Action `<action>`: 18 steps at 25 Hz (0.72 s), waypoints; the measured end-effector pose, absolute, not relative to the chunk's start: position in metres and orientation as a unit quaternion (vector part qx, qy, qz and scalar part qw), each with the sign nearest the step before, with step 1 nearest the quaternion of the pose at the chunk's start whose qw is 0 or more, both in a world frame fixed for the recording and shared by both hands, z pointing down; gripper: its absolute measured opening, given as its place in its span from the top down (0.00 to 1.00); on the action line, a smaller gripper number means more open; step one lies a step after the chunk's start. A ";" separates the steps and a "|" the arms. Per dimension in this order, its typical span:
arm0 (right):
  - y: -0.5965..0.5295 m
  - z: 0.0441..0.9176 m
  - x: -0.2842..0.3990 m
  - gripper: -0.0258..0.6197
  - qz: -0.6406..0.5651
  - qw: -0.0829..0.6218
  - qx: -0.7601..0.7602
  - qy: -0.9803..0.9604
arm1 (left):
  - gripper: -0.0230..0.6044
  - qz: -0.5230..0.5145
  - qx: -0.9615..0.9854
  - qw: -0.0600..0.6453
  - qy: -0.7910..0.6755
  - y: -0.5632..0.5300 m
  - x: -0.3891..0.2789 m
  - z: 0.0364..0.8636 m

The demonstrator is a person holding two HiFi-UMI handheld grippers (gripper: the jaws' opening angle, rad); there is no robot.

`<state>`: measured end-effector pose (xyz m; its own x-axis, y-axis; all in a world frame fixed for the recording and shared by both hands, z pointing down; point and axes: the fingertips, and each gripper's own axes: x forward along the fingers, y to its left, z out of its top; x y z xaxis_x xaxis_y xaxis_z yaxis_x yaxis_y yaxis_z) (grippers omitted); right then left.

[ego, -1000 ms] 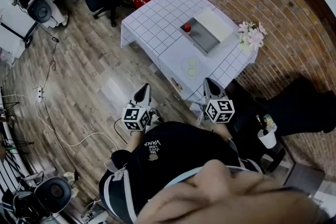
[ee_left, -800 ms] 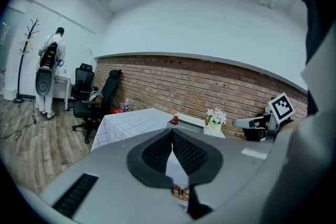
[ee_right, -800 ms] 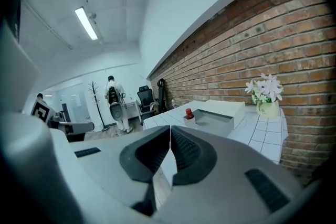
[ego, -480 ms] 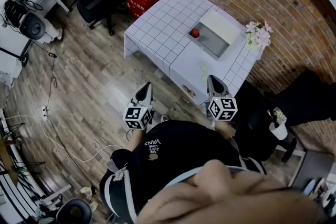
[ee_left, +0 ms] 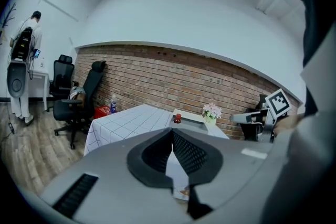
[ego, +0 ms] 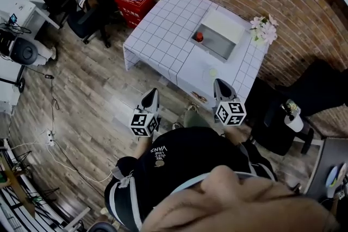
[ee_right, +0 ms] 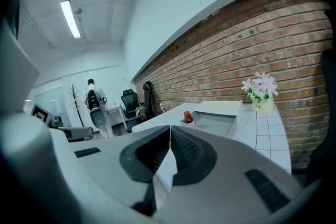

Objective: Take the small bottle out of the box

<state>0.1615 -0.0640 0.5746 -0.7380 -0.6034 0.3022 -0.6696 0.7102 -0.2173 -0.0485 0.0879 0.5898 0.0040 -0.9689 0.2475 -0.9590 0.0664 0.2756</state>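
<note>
A small bottle with a red cap [ego: 199, 37] stands in the left end of an open grey box [ego: 220, 47] on the table with the white checked cloth [ego: 163, 24]. The bottle [ee_left: 178, 118] and the box [ee_left: 193, 118] show far ahead in the left gripper view. They show likewise in the right gripper view, bottle [ee_right: 187, 117] and box [ee_right: 220, 118]. My left gripper [ego: 150, 94] and right gripper [ego: 219, 85] hang over the floor in front of the person's body, short of the table. Both are shut and hold nothing, as the left gripper's [ee_left: 171, 131] and the right gripper's [ee_right: 170, 128] own views show.
A pot of pink flowers [ego: 262, 30] stands on the table beside the box. A red crate with a water bottle [ego: 132, 0] and black office chairs [ego: 81, 5] stand left of the table. A black chair [ego: 304, 95] is at right. A person [ee_left: 21, 76] stands far off.
The head view has swung, so the table now sits a little higher and further left in the picture. Both grippers stay shut and in about the same place before the body.
</note>
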 end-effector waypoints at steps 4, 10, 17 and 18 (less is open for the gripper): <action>-0.082 0.579 0.156 0.96 0.164 0.108 0.359 -0.913 | 0.94 -0.011 0.690 0.194 -0.697 0.066 -0.057 0.593; -0.113 0.576 0.142 0.96 0.165 0.109 0.357 -0.913 | 0.94 -0.004 0.694 0.187 -0.695 0.029 -0.071 0.583; -0.149 0.578 0.129 0.96 0.172 0.113 0.343 -0.916 | 0.94 -0.002 0.688 0.184 -0.702 -0.010 -0.084 0.580; -0.154 0.578 0.129 0.96 0.174 0.114 0.341 -0.917 | 0.94 -0.002 0.688 0.184 -0.702 -0.016 -0.083 0.580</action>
